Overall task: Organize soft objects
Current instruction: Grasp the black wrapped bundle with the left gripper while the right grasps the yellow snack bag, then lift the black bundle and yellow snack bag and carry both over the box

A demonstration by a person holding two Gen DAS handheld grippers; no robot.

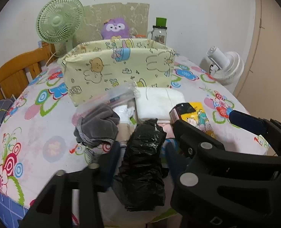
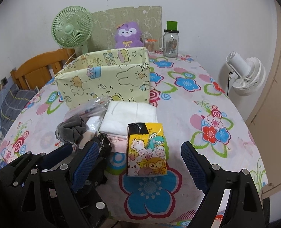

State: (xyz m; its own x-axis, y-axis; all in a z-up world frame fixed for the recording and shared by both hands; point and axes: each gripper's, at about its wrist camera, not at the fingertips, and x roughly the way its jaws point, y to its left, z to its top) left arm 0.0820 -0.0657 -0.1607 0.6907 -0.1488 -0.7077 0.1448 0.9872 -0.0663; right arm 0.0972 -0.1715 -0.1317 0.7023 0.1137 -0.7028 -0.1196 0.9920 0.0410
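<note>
My left gripper (image 1: 142, 155) is shut on a crumpled black plastic bag (image 1: 143, 163), held just above the table's front edge; the bag also shows in the right wrist view (image 2: 104, 143). My right gripper (image 2: 140, 155) is open, its fingers either side of a yellow cartoon tissue pack (image 2: 147, 152), not touching it. Behind lie a grey sock bundle (image 1: 98, 125), a folded white cloth (image 1: 157, 102) and a clear plastic bag (image 1: 119, 95). A yellow fabric storage box (image 1: 117, 70) stands open further back.
A flowered tablecloth (image 2: 207, 98) covers the table. At the back stand a green fan (image 2: 72, 30), a purple plush toy (image 2: 128, 36) and a glass jar (image 2: 171, 41). A white fan (image 2: 245, 76) stands off the right edge, a wooden bed frame (image 2: 37, 70) at left.
</note>
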